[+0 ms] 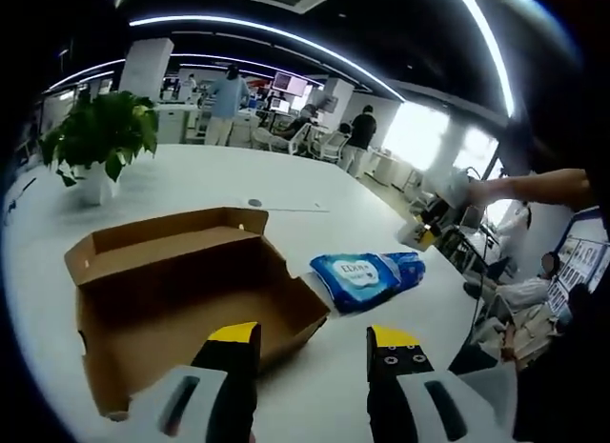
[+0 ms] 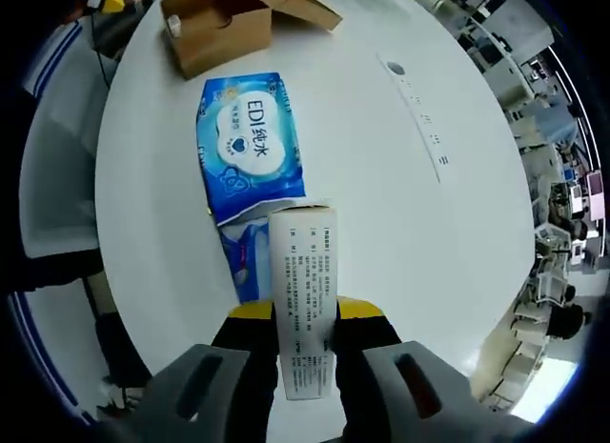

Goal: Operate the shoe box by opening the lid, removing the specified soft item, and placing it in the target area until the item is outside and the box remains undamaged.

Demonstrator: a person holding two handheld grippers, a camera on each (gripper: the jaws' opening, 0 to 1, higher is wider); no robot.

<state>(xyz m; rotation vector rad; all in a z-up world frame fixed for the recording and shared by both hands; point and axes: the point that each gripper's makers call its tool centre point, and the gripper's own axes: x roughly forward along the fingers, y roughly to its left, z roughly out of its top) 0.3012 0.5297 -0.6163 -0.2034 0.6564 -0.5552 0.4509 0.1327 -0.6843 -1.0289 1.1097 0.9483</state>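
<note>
Looking along the left gripper (image 1: pixel 315 352): jaws stand wide apart w/ nothing between them, hovering over bare white table (image 1: pixel 238 191) just in front of the shoe box (image 1: pixel 186 281). Box is open, lid flap tilted back on the far side, interior looks bare cardboard as far as I can see in. Blue wipes pack (image 1: pixel 367 276) lies on the table just right of the box, apart from it, not far from the table's right edge. Plenty of open tabletop behind box, up to a potted plant (image 1: pixel 100 138) at far left. The right gripper (image 1: pixel 424 231) comes in from the right above that table edge, a person's forearm behind it; what it holds is too small to tell here. Several people stand or sit in the office behind. Right gripper view: right gripper (image 2: pixel 303 314) jaws closed narrow on a small white carton (image 2: pixel 303 300) w/ printed text, upright between them, over the near end of the wipes pack (image 2: pixel 248 148). Shoe box (image 2: pixel 224 19) at top, past the pack, near table's left edge; wide bare table to the right. Count: 1 box, 1 wipes pack, 1 carton, 1 plant
</note>
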